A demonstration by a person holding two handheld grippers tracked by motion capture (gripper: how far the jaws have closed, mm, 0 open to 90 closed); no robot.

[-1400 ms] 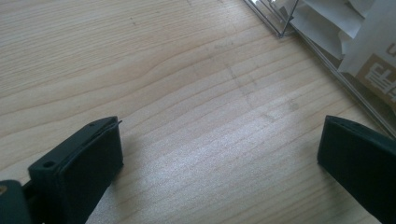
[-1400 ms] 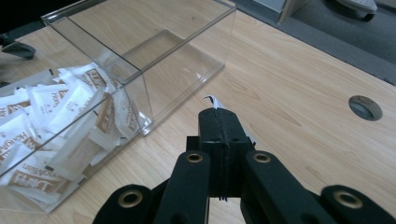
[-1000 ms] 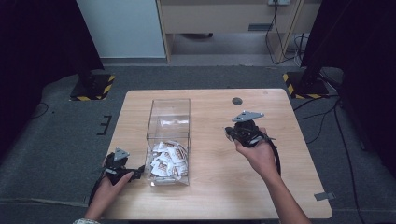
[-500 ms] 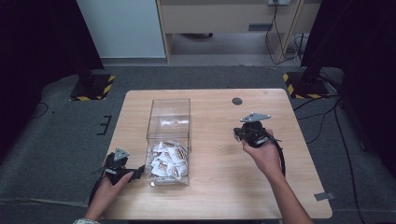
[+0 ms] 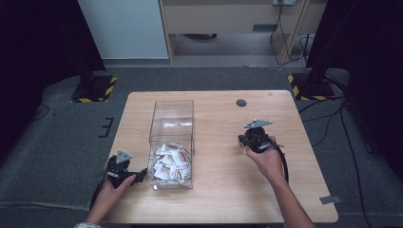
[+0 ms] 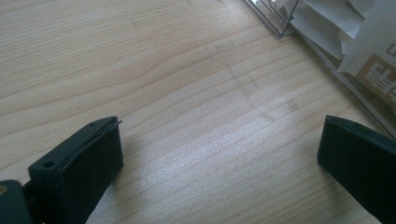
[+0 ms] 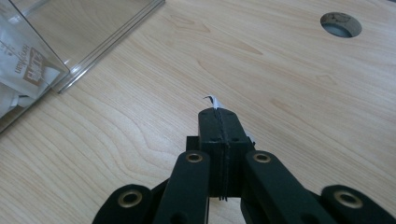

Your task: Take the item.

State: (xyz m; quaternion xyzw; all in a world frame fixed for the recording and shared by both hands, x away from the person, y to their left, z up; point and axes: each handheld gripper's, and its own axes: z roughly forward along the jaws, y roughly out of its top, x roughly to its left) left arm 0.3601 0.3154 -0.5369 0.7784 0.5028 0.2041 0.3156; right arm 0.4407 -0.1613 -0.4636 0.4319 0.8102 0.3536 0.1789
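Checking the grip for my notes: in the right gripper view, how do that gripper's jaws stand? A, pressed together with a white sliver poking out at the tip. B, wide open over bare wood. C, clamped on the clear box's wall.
A: the right gripper has its jaws pressed together, and a white sliver pokes out above the wooden table.

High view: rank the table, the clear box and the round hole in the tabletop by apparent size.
1. Table
2. Clear box
3. Hole
The differences are plain, so nearness to the camera does not alter the order.
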